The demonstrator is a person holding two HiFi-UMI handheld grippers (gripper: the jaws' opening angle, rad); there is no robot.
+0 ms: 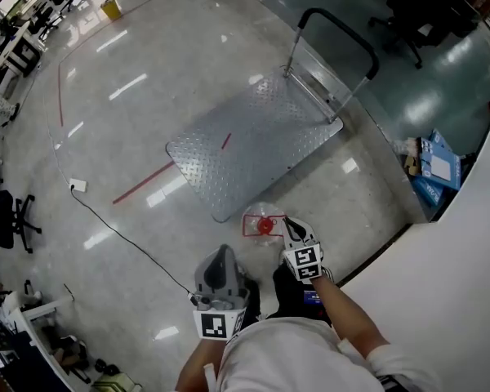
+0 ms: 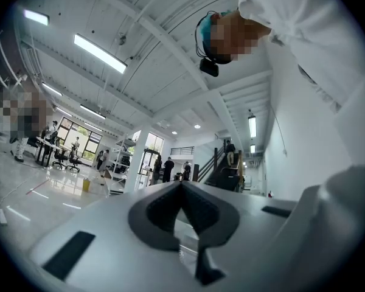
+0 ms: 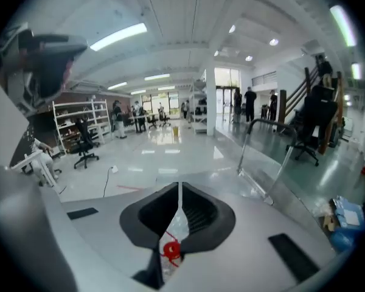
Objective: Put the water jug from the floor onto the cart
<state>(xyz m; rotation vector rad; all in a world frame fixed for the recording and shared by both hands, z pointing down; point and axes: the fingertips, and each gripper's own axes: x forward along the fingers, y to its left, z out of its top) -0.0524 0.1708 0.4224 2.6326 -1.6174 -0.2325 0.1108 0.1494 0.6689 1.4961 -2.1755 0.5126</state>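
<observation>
Glossy floor carries the water jug (image 1: 265,224), upright by the platform cart's (image 1: 253,137) near corner, just ahead of the right gripper (image 1: 287,224); left gripper (image 1: 220,253) hangs farther back, both jaws pressed together, empty.

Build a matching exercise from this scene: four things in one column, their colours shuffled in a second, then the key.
Things
1. cart handle
2. water jug's cap
3. bin at the far left of the floor
4. boxes at the right edge of the head view

Colours
A. blue
B. black
C. yellow
D. red

Pairs: 1-B, 2-D, 3-C, 4-A
</observation>
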